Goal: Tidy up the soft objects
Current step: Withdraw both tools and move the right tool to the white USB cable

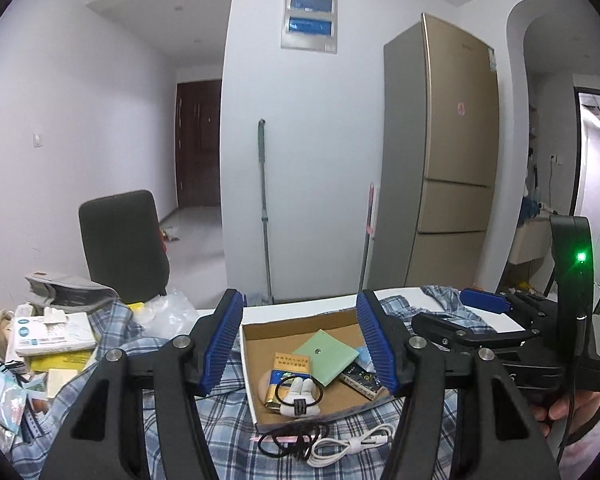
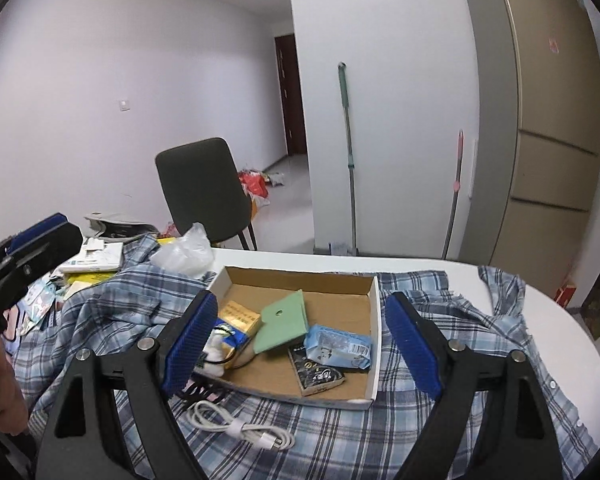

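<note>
We see a blue-and-white checked cotton shirt point(image 2: 340, 432) spread rumpled over the white rounded table point(image 2: 556, 320), reaching its near edge and its right edge. On the shirt sits a shallow open cardboard box point(image 2: 332, 300), holding a pale green flat pouch point(image 2: 284, 320), a yellow packet point(image 2: 240, 316), a light blue wrapped pack point(image 2: 338, 346), a black printed packet point(image 2: 316, 376) and a small white plush toy with a black hair tie point(image 1: 300, 396). Just in front of the box, on the shirt, lie a coiled white charging cable point(image 2: 240, 428) and a black cord point(image 1: 288, 440). Toward the table's left edge we find a heap of papers and booklets point(image 1: 52, 336) and a crumpled clear plastic bag point(image 2: 186, 256). Our left gripper point(image 1: 300, 340) hangs above the box, jaws parted and empty. Our right gripper point(image 2: 300, 344) is spread wide over the same box, gripping nothing. Behind stand a dark grey chair point(image 2: 204, 188) and a gold refrigerator point(image 1: 452, 152)
</note>
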{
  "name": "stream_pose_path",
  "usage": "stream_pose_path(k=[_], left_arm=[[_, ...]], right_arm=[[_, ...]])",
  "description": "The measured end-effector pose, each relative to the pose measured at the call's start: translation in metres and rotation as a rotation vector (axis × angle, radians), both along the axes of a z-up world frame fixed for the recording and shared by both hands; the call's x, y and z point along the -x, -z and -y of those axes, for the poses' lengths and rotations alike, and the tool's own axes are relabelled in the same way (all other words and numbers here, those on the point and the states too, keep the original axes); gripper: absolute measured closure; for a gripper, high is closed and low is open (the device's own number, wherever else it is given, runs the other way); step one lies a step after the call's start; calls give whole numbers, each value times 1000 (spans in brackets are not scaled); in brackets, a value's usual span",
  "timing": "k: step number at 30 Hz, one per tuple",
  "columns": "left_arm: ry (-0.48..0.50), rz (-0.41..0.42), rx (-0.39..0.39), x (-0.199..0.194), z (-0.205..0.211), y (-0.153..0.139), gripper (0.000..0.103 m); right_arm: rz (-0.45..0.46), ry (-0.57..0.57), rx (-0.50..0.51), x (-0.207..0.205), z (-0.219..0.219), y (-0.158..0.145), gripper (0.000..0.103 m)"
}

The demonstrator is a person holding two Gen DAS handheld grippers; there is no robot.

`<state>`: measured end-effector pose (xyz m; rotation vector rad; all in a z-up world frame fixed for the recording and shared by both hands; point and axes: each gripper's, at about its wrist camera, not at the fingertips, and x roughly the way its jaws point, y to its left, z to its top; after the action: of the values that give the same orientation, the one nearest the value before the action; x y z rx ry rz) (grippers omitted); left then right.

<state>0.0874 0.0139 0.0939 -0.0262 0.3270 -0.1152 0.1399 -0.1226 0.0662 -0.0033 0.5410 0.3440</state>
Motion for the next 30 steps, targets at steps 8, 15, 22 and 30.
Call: stream_pose_path(k=[8,15,22,30], left_arm=[[-13,28,54,33,-13,26,16],[3,72,56,39,-18,65,3],[-38,88,-16,34,-13,92,0],[-62,16,16,16,-24,103,0]], right_arm=[[15,-50,10,33,-5,15,17],[38,-59,39,48,-4,49,14],[51,-31,47,50,-1,77,6],[-15,-91,136,45,-20,99,6]])
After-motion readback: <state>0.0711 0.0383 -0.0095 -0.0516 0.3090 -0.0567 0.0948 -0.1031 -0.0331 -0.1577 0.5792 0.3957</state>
